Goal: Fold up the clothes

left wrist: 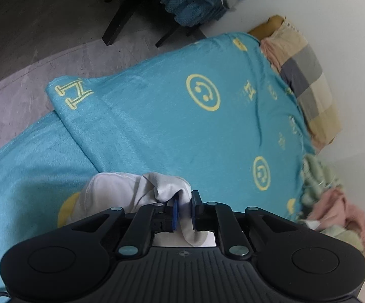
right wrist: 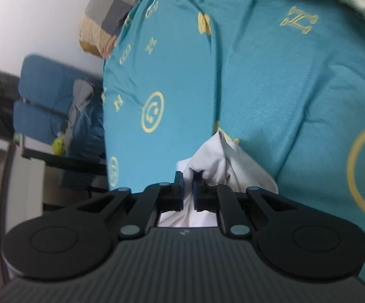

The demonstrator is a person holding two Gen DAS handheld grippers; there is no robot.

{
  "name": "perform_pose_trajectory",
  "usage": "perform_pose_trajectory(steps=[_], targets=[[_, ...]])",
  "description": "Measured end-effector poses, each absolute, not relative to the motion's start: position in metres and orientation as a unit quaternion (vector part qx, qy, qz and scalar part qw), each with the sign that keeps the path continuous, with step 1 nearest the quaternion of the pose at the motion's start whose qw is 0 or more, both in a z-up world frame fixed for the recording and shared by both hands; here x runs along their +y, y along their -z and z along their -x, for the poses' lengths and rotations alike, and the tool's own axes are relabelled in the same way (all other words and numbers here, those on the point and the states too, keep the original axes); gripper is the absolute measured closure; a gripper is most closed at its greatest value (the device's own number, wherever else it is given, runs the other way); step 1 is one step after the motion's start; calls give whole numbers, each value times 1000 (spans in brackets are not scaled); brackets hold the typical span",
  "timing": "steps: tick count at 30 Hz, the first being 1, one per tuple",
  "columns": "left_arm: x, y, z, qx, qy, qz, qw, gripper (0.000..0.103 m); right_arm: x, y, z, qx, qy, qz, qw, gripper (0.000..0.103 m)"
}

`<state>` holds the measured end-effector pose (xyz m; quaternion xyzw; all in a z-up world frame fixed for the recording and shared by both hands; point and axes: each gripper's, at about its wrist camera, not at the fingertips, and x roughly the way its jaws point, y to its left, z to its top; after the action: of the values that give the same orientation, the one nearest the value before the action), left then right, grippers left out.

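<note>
Left wrist view: a white garment (left wrist: 157, 189) is being pinched by the left gripper (left wrist: 185, 202) above the blue blanket (left wrist: 157, 116). Another bunch of it is being clamped by the right gripper (right wrist: 188, 183), seemingly near the blanket's edge.

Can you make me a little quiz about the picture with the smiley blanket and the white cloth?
1. True or false: both the left gripper and the right gripper are pinching the white cloth.
2. What colour are the smiley faces on the blue blanket?
A. red
B. yellow
C. black
3. Fill in: at the far end of the bed lies a ______ pillow in beige and grey.

Key:
1. True, each pair of fingers is closed on white fabric.
2. B
3. checked
</note>
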<state>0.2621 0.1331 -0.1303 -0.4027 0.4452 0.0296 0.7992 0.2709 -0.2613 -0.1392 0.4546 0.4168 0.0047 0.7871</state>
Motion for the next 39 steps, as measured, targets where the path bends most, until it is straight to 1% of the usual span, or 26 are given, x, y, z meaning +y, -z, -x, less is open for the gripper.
perform_pose_trajectory(steps=[3, 5, 7, 8, 9, 10, 11, 12, 13, 15, 18, 20, 23, 28, 32, 39], targets=[[128, 133, -263, 441, -21, 377, 814, 90, -259, 141, -274, 421, -18, -434, 797, 91], [122, 126, -261, 430, -6, 349, 832, 80, -258, 138, -273, 419, -29, -419, 805, 89], [115, 117, -255, 413, 14, 314, 854, 57, -256, 133, -271, 415, -43, -398, 817, 86], [110, 111, -252, 403, 21, 296, 866, 51, -255, 131, -268, 411, -48, -388, 823, 82], [105, 105, -248, 392, 27, 276, 877, 41, -254, 128, -266, 404, -55, -380, 830, 77], [98, 98, -245, 380, 34, 255, 889, 36, -252, 123, -264, 395, -63, -368, 839, 64], [94, 93, -242, 369, 42, 235, 898, 35, -249, 119, -262, 384, -70, -355, 849, 49], [89, 89, -239, 358, 43, 214, 908, 34, -246, 114, -260, 373, -77, -342, 859, 45], [82, 86, -237, 349, 41, 192, 916, 31, -243, 110, -260, 365, -83, -331, 866, 37], [72, 86, -238, 342, 53, 159, 925, 25, -237, 105, -261, 355, -95, -303, 879, 35], [63, 98, -247, 353, 57, 138, 924, 25, -225, 103, -268, 352, -104, -246, 897, 35], [55, 107, -254, 365, 51, 115, 923, 24, -217, 110, -277, 369, -98, -210, 900, 37], [47, 123, -266, 385, 37, 70, 920, 24, -209, 118, -283, 380, -95, -180, 902, 37], [42, 133, -271, 394, 33, 48, 917, 22, -198, 127, -288, 393, -91, -134, 905, 35], [38, 123, -258, 387, 39, 42, 920, 22, -197, 124, -285, 392, -89, -125, 907, 37], [27, 95, -208, 367, 69, 31, 927, 22, -196, 103, -242, 383, -86, -116, 912, 37]])
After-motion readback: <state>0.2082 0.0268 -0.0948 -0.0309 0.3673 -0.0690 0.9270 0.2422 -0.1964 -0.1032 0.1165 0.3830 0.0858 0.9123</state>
